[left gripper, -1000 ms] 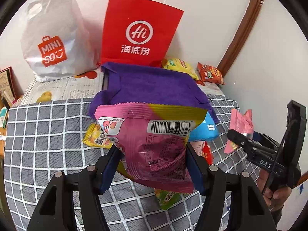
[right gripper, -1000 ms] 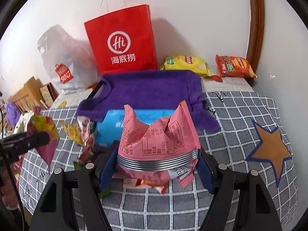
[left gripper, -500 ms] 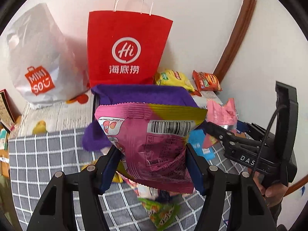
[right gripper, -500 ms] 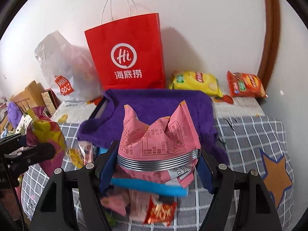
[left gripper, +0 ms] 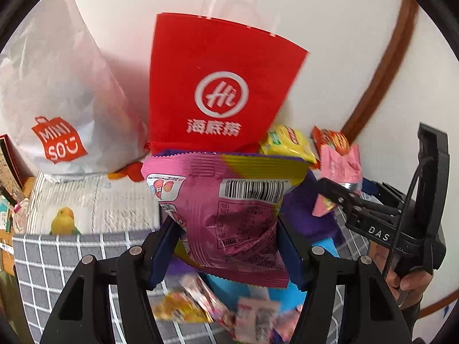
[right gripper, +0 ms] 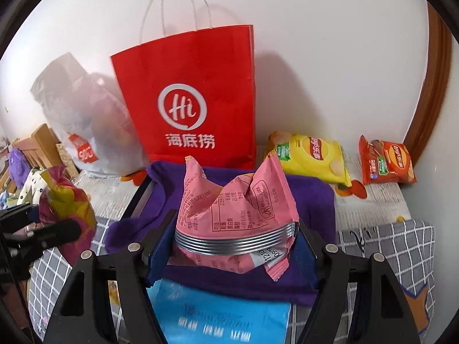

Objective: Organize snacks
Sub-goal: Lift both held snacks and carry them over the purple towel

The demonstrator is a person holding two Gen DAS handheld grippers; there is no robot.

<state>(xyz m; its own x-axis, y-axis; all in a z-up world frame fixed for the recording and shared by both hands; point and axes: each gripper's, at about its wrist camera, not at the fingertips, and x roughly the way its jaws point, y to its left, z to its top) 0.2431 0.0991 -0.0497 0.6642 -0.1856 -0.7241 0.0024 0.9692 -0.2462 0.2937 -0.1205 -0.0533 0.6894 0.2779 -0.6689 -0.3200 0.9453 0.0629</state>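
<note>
Left wrist view: the left gripper (left gripper: 226, 246) has its jaws about half open, clamped on a crinkly pink-and-yellow foil snack bag with a barcode (left gripper: 229, 200), centre frame, held up off the grey checked cloth (left gripper: 43, 261). Behind it, top centre, a red paper carrier bag w/ white Hi logo (left gripper: 221, 86); upper left, a white plastic Miniso bag (left gripper: 57, 86). Loose snack packets (left gripper: 200, 312) blur along the bottom. At right, the right gripper (left gripper: 341, 193) w/ a hand (left gripper: 407, 286) under it.

Right wrist view: right gripper jaws also roughly half open, pinching a pale pink foil snack packet w/ silver crimped seam (right gripper: 235, 212), centre, above a purple felt storage box (right gripper: 312, 200). Light blue flat packet (right gripper: 221, 312) bottom centre. Yellow crisp bag (right gripper: 312, 154) and orange-red crisp bag (right gripper: 384, 160) lie apart at right by the wall.
</note>
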